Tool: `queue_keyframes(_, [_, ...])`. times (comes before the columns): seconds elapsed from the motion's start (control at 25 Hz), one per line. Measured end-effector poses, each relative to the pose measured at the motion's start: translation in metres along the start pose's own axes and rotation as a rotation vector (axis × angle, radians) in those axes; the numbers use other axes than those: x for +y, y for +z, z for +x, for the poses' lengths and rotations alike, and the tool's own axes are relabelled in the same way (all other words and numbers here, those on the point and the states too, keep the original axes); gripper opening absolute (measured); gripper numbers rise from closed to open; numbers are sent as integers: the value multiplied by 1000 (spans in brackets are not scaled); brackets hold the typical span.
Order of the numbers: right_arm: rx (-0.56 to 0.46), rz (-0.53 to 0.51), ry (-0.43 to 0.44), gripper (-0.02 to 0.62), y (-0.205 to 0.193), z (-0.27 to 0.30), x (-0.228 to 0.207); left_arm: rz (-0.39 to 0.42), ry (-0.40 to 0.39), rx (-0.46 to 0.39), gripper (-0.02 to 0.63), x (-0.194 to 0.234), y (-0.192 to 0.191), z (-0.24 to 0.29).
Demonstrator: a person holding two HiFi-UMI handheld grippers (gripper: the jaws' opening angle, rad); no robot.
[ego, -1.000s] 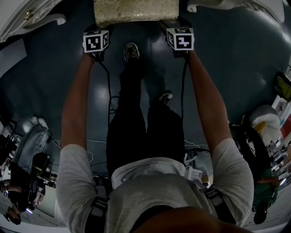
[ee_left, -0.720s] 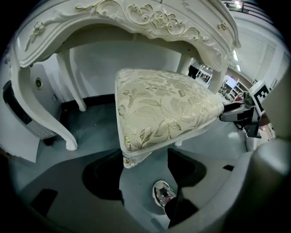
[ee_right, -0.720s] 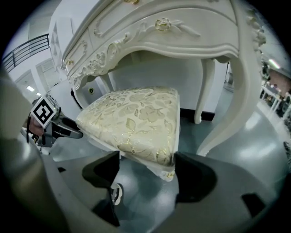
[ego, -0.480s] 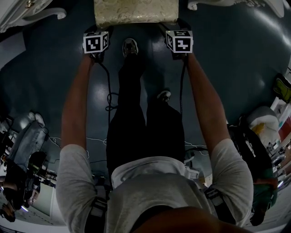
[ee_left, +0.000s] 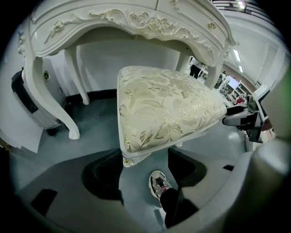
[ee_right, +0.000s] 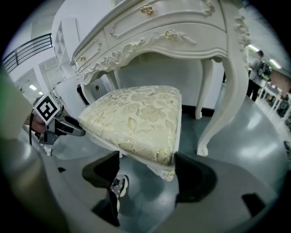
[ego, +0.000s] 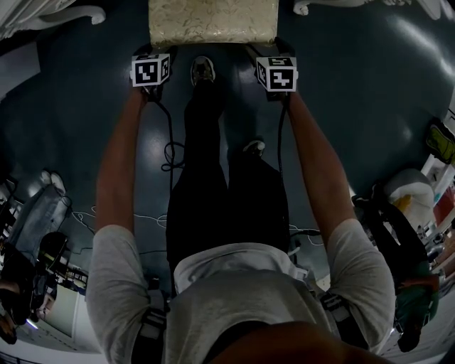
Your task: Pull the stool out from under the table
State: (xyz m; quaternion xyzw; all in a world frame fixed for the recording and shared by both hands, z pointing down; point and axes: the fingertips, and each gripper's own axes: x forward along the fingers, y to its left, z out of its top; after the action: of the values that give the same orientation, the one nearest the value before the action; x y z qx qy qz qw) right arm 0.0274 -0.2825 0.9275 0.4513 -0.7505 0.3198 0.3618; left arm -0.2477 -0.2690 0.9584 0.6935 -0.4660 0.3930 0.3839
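Note:
The stool (ego: pixel 212 20) has a cream cushion with a gold floral pattern and white carved legs. It stands at the top of the head view, just in front of the white carved table (ee_left: pixel 122 22). My left gripper (ego: pixel 149 51) is at the stool's near left corner (ee_left: pixel 132 157). That corner sits between its open jaws, closer to the left one. My right gripper (ego: pixel 274 51) is at the near right corner (ee_right: pixel 167 169), which rests against its right jaw; the jaws stand wide apart. Each gripper shows in the other's view, at the stool's sides.
The table's curved legs (ee_left: pixel 68 127) (ee_right: pixel 218 132) flank the stool. The person's shoes (ego: pixel 204 71) stand on the dark floor between the grippers. Cables (ego: pixel 170 153) trail on the floor. A white unit (ee_left: pixel 32 104) stands to the table's left. Bags (ego: pixel 412 192) lie at the right.
Both grippers have moved a little toward the person, and the stool's near edge has come with them, showing more of the cushion.

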Motion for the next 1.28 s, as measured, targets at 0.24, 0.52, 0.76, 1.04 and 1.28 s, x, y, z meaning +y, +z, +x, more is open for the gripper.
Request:
queue_keyframes(0.24, [12, 3, 6, 368, -21, -9, 9, 0, 2, 20, 295, -6, -24, -8])
queue_keyframes(0.52, [25, 0, 2, 368, -46, -27, 25, -3, 7, 30, 296, -14, -52, -24])
queue_keyframes(0.76, [60, -1, 15, 368, -74, -41, 42, -16, 15, 54, 296, -19, -78, -34])
queue_keyframes(1.04, [70, 4, 15, 368, -99, -48, 52, -17, 20, 66, 296, -24, -106, -38])
queue_keyframes(1.28, [82, 19, 35, 367, -108, -60, 56, -50, 30, 91, 295, -28, -125, -48])
